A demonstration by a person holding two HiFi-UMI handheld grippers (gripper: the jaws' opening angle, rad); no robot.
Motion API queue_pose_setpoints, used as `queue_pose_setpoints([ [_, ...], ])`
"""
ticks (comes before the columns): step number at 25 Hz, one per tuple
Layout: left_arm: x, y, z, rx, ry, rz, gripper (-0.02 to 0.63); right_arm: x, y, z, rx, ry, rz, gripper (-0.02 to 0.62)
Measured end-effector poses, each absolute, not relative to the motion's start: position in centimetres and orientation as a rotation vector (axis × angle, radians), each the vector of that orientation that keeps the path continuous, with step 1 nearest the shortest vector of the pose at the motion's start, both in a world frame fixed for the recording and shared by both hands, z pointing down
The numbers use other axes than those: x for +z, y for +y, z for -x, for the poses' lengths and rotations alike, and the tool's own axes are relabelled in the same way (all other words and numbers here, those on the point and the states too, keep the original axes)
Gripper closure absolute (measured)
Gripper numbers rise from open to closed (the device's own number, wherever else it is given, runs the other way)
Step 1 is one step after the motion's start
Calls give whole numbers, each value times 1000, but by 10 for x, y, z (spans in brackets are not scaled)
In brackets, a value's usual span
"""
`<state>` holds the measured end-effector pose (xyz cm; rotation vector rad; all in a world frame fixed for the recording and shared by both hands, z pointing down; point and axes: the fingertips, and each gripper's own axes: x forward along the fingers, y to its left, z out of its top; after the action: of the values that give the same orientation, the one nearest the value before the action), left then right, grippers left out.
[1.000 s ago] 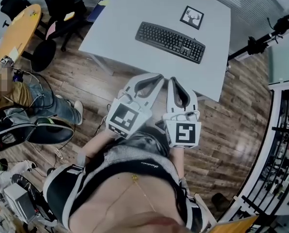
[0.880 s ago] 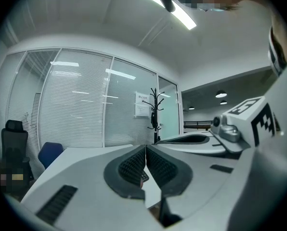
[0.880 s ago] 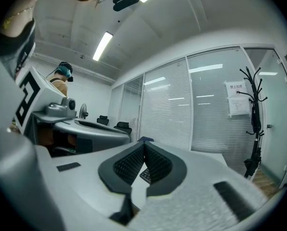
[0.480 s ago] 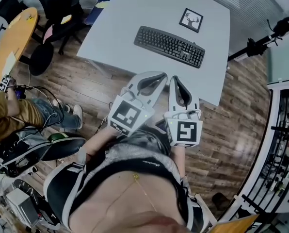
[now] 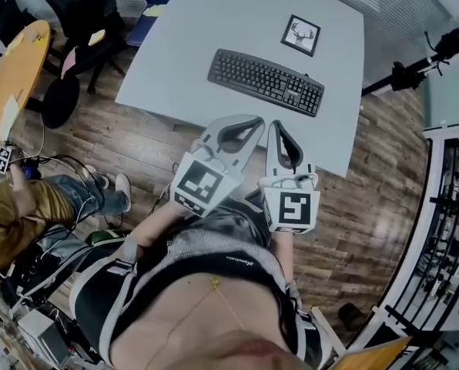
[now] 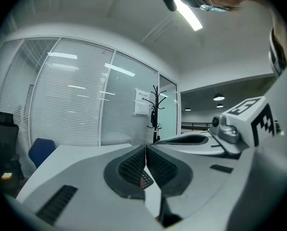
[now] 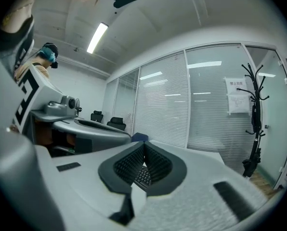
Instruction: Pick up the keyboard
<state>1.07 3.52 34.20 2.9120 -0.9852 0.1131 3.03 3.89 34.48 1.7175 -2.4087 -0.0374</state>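
Note:
A black keyboard (image 5: 266, 82) lies at a slant on the white table (image 5: 214, 21), near its front edge. In the head view both grippers hover side by side at that edge, short of the keyboard: my left gripper (image 5: 254, 119) and my right gripper (image 5: 278, 125), each shut with nothing between the jaws. In the left gripper view the left gripper (image 6: 146, 148) shows its ribbed pads pressed together, a sliver of the keyboard (image 6: 145, 180) below them. The right gripper view has the right gripper (image 7: 144, 146) shut too, keyboard (image 7: 143, 175) keys visible under the pads.
A framed deer picture (image 5: 301, 35) lies on the table behind the keyboard. Office chairs (image 5: 83, 21) and a round wooden table (image 5: 12, 75) stand at left, where a seated person (image 5: 29, 210) is. A black stand (image 5: 414, 60) is at right.
Both grippers have come forward together toward the table, so the keyboard sits lower and closer in the head view. The jaws stayed shut. The seated person at left has shifted.

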Motion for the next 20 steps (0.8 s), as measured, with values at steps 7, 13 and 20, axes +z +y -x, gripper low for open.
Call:
queue_pose_setpoints([
  [7, 351, 2, -19, 124, -947, -2911, 598, 352, 10, -38, 7, -2376, -1732, 591],
  [13, 357, -29, -24, 128, -930, -2912, 598, 360, -20, -43, 25, -2355, -1731, 591],
  [20, 364, -57, -26, 152, -910, -2946, 598, 365, -48, -42, 29, -2344, -1748, 591],
])
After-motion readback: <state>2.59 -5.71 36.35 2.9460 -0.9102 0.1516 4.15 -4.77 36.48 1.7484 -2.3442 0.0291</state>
